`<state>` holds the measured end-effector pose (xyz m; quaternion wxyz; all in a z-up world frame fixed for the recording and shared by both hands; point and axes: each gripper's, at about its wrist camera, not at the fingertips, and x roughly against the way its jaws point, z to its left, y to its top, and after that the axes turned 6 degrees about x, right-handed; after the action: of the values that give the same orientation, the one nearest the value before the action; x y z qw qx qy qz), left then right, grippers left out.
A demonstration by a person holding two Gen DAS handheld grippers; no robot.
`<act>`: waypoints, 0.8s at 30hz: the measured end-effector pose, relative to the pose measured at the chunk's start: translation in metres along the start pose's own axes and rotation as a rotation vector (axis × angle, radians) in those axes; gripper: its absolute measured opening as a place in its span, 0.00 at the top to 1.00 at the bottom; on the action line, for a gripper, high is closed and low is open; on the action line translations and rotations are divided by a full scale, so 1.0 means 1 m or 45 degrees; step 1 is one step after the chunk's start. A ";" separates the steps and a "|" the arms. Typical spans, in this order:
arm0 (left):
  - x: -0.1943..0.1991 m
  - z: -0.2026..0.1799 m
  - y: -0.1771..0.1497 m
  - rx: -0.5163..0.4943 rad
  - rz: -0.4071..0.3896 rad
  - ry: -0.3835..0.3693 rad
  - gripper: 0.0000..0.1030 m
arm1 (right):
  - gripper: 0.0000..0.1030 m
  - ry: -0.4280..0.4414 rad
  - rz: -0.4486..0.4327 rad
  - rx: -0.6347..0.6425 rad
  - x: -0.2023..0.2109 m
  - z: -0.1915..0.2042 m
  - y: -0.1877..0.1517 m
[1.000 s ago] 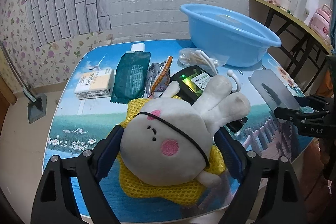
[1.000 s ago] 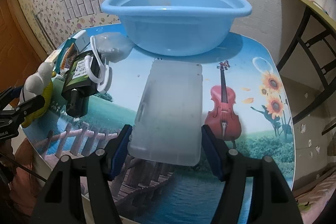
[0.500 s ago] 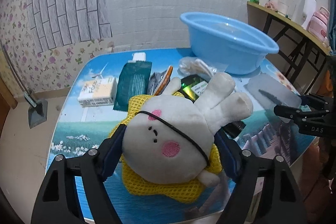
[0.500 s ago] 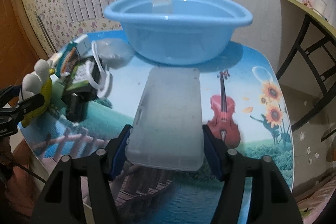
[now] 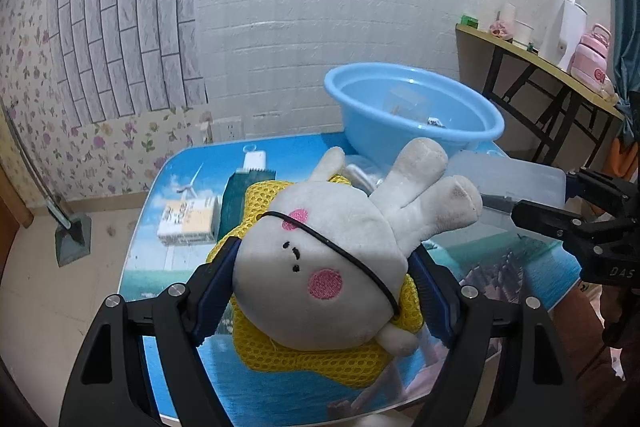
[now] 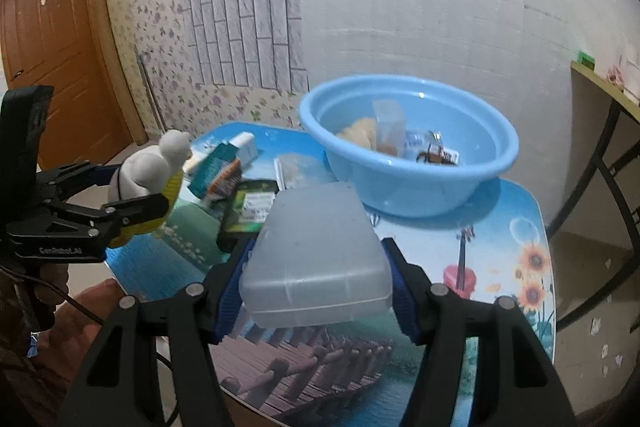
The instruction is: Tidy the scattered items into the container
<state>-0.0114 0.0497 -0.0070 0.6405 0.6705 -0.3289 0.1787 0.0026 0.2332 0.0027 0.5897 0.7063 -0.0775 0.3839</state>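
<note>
both grippers grip: the left gripper [image 5: 322, 291] clamps the plush rabbit [image 5: 320, 263], the right gripper [image 6: 316, 287] the plastic case [image 6: 312, 255]

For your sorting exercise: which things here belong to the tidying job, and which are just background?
Job: plush rabbit in left gripper; plastic case in right gripper; basin; tissue pack; green pouch.

Background: side table; kettle; door.

A side table [image 5: 532, 61] with black crossed legs stands by the white wall, carrying a white kettle [image 5: 562, 27], a pink jar [image 5: 594, 53] and a small green box [image 5: 469, 21]. A brown door [image 6: 48, 67] is shut, and a dustpan [image 5: 72, 239] rests on the floor.
</note>
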 end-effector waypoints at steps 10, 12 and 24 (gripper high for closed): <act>0.004 -0.017 0.023 -0.030 -0.045 -0.031 0.22 | 0.40 -0.027 -0.158 -0.052 0.027 -0.016 0.015; 0.002 -0.021 0.027 -0.041 -0.050 -0.032 0.22 | 0.40 -0.038 -0.174 -0.070 0.028 -0.025 0.017; -0.032 -0.055 0.075 -0.123 -0.073 -0.059 0.22 | 0.41 -0.081 -0.219 -0.134 0.013 -0.073 0.032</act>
<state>-0.0748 0.1126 0.0336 0.6693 0.6518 -0.3325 0.1287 -0.0394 0.2935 0.0360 0.6538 0.6903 -0.0554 0.3048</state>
